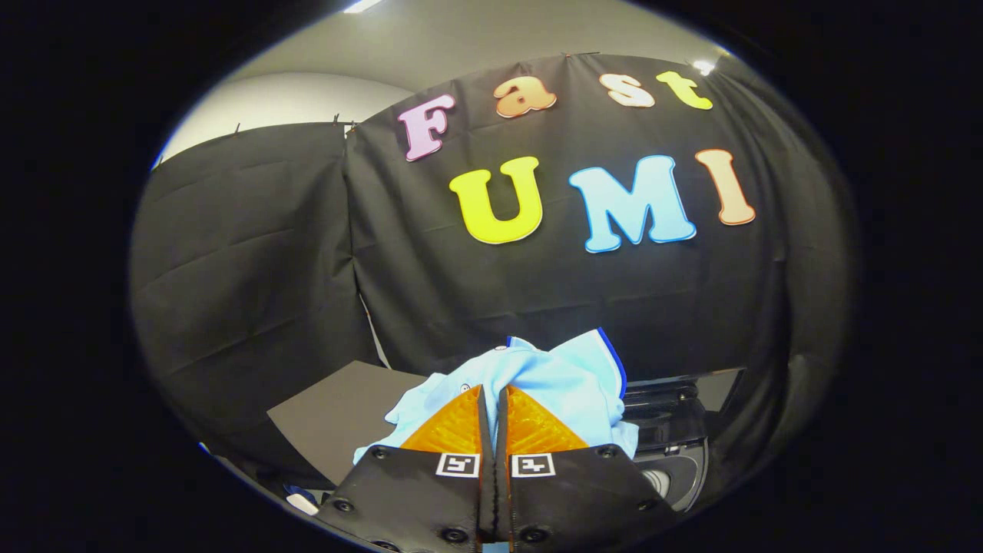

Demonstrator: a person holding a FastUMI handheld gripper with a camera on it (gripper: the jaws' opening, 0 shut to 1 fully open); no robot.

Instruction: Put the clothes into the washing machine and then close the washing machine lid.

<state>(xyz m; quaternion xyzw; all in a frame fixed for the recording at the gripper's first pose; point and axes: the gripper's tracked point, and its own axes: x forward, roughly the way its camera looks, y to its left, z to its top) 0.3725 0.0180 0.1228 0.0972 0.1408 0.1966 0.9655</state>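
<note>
The gripper (492, 393) has its two fingers pinched nearly together on a bunched light-blue shirt (549, 376), which hangs lifted around and just beyond the tips. To my eye the carry goes best if the pinch holds firm until the cloth is right over the washing machine (676, 430) at about four o'clock of the fingers, then lowers before letting go. A dark tabletop (338, 415) lies at nine o'clock, with black cloth walls (253, 246) behind and a pale ceiling (476, 38) at twelve.
</note>
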